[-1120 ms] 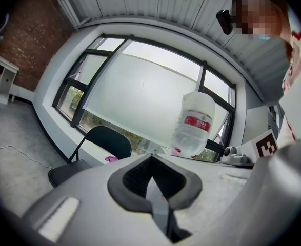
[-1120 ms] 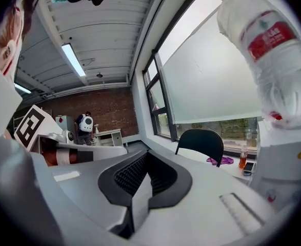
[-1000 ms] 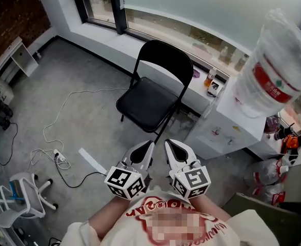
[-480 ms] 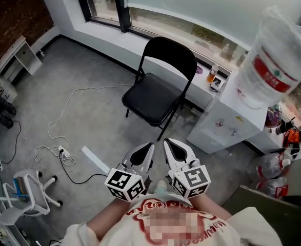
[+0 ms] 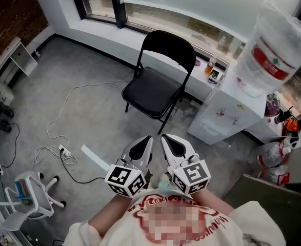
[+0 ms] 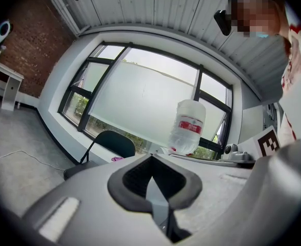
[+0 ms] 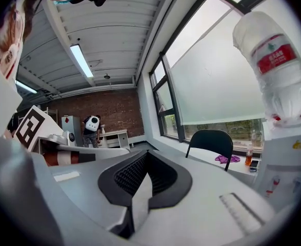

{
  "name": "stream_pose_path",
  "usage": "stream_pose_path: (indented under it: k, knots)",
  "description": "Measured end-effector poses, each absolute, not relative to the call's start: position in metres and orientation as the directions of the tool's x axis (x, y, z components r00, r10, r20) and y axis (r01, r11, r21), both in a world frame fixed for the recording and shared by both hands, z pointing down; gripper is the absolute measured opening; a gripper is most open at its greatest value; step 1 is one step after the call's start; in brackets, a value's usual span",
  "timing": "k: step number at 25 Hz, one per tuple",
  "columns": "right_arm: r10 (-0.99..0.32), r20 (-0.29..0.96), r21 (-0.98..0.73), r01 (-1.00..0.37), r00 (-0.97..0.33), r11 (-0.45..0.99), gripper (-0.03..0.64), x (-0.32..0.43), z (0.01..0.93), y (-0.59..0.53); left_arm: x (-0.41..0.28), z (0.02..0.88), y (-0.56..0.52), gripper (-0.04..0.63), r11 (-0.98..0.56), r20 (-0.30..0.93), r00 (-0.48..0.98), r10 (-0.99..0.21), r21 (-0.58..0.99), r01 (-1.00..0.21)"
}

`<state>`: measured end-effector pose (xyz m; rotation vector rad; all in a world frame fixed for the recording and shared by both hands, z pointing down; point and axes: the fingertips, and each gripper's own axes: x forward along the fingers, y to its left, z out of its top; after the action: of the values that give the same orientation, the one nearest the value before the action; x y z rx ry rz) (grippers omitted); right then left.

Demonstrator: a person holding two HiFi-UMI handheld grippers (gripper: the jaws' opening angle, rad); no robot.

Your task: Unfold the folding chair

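Observation:
A black folding chair (image 5: 151, 90) stands unfolded on the grey floor by the window, seat down and backrest (image 5: 169, 48) upright. Both grippers are held side by side close to the person's chest, well short of the chair and touching nothing. My left gripper (image 5: 144, 143) is shut and empty. My right gripper (image 5: 169, 142) is shut and empty too. In the left gripper view the chair (image 6: 112, 143) shows far off beyond the closed jaws of the left gripper (image 6: 151, 160). The right gripper view has the chair (image 7: 212, 140) past the right gripper (image 7: 145, 155).
A white water dispenser (image 5: 224, 114) with a large bottle (image 5: 276, 50) stands right of the chair. A white cable (image 5: 63, 111) and a power strip (image 5: 63, 150) lie on the floor at left. A small white stool (image 5: 29, 196) and a white desk (image 5: 17, 55) are further left.
The head view has drifted a little, so the chair sits slightly higher in the frame. Both grippers stay shut and close to the chest.

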<state>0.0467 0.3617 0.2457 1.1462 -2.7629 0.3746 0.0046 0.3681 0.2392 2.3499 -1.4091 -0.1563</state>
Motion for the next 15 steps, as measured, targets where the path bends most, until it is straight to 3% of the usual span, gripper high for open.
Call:
stream_pose_path:
  k: [15]
  knots:
    - [-0.681, 0.221, -0.16, -0.715, -0.698, 0.681, 0.021, 0.044, 0.246, 0.375, 0.002, 0.239, 0.38, 0.0, -0.424, 0.093, 0.497, -0.863, 0.405, -0.81]
